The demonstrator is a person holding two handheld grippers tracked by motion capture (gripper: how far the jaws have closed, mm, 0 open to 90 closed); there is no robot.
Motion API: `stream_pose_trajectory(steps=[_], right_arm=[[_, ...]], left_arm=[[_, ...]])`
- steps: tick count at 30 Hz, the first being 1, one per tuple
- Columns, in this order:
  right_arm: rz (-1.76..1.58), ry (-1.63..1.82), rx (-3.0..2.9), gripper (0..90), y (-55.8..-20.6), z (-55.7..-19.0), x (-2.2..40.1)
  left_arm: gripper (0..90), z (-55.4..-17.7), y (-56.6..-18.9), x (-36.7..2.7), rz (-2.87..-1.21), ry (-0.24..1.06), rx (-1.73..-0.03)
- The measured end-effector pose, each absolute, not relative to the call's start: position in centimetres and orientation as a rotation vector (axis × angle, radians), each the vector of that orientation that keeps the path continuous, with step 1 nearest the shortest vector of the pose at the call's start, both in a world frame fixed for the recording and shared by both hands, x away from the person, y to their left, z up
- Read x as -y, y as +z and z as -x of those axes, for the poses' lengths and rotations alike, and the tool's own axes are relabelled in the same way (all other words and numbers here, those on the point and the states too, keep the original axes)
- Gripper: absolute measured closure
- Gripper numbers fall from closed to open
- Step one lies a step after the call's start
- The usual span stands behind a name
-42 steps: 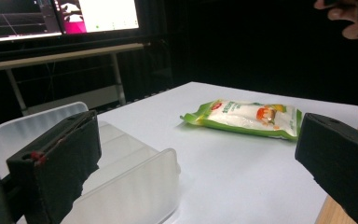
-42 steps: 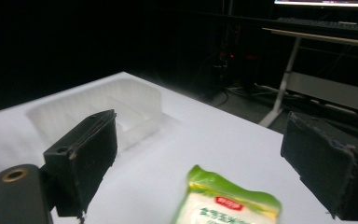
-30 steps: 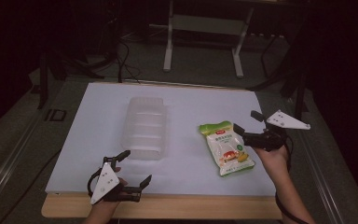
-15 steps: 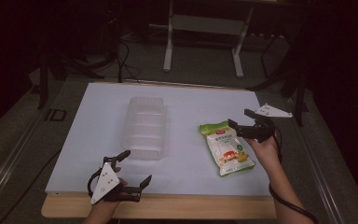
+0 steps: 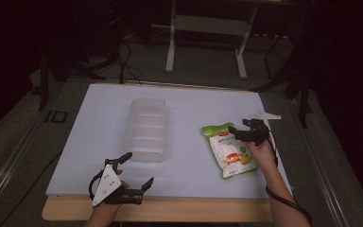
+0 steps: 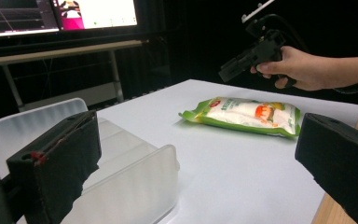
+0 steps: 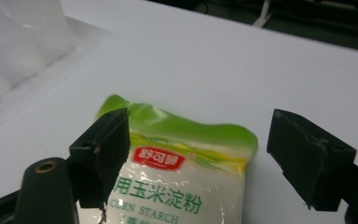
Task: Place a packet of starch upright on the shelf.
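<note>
A bag of corn starch (image 5: 229, 150) is seen lying flat near the table's (image 5: 194, 106) right edge, apart from the clear plastic tray (image 5: 147, 128) at the middle. The right gripper (image 7: 198, 154) is held over the bag's top end, jaws wide (though just closing a little), nothing pressed. The left gripper (image 5: 137, 171) is rested at the front edge, jaws wide and empty.

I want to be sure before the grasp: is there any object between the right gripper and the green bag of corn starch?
Nothing visible is in the way. The right gripper hovers just above the bag, its jaws open and just closing a little, with only air between them and it.
</note>
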State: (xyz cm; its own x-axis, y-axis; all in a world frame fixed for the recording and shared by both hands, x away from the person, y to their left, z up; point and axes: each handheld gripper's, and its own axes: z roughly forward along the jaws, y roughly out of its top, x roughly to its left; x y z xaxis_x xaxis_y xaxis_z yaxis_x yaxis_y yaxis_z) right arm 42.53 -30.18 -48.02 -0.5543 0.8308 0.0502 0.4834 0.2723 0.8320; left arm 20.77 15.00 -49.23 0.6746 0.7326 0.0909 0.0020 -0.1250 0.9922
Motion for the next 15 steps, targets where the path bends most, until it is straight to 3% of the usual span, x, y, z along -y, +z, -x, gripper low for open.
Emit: stream_pose_trajectory(steps=[15], right_arm=[[-1.257,1.038,-2.201,24.7,-51.2,-44.5,30.3]], left_arm=[[0.3,-20.8,-49.4,-14.8,-1.600,0.712,-0.638]])
